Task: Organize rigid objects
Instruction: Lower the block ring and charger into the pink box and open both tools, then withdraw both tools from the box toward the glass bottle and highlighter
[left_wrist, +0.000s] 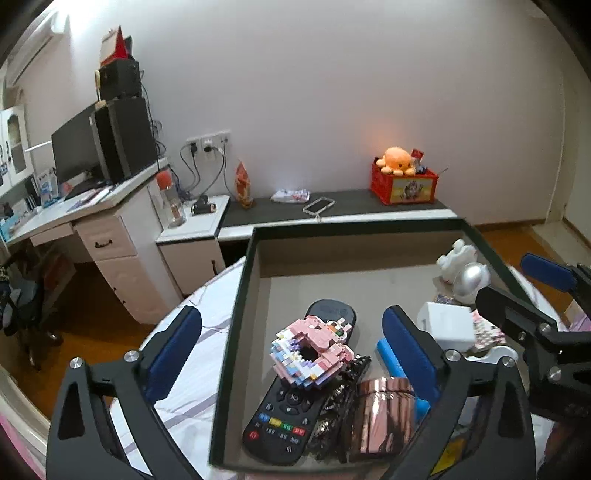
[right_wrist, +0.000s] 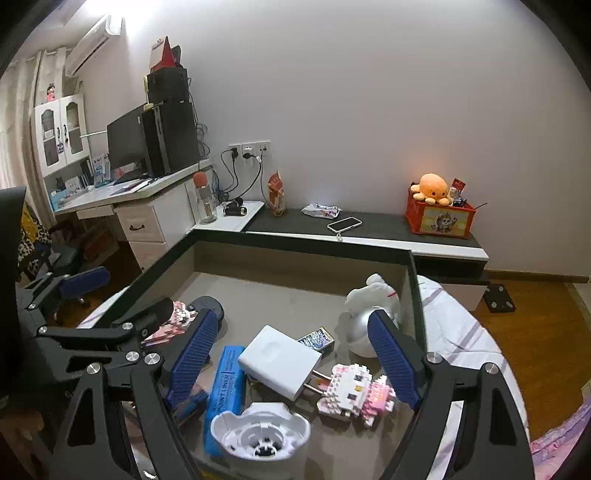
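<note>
The landmark was the shallow box (left_wrist: 236, 332) with dark rim, which lay on the bed (left_wrist: 192, 369) and held all the small rigid things.

The left hand-held gripper (left_wrist: 291, 352) hung over the near left part of the box with its jaws wide apart and nothing between its blue pads. One pad stood outside the left wall of the box, over the bed sheet, and the other pad stood inside the box. Between them, lower in the box, lay the black remote control (left_wrist: 284, 413), and the pink brick figure (left_wrist: 314, 350) rested on top of it. Just beside the remote, near the inner pad, stood the rose-gold jar (left_wrist: 380, 417), with a dark beaded item (left_wrist: 343, 398) between them.

The right hand-held gripper (right_wrist: 291, 354) hung over the near right part of the box, also spread open and holding nothing. Between its fingers lay the white charger (right_wrist: 280, 362), touching the second brick figure (right_wrist: 354, 395), white and pink. The blue box (right_wrist: 225, 387) lay beside the charger, nearer to the left finger. A white round base (right_wrist: 258, 432) sat at the near edge of the box. The white and silver figurine (right_wrist: 369, 306) stood at the right wall of the box, partly behind the right finger.
</note>
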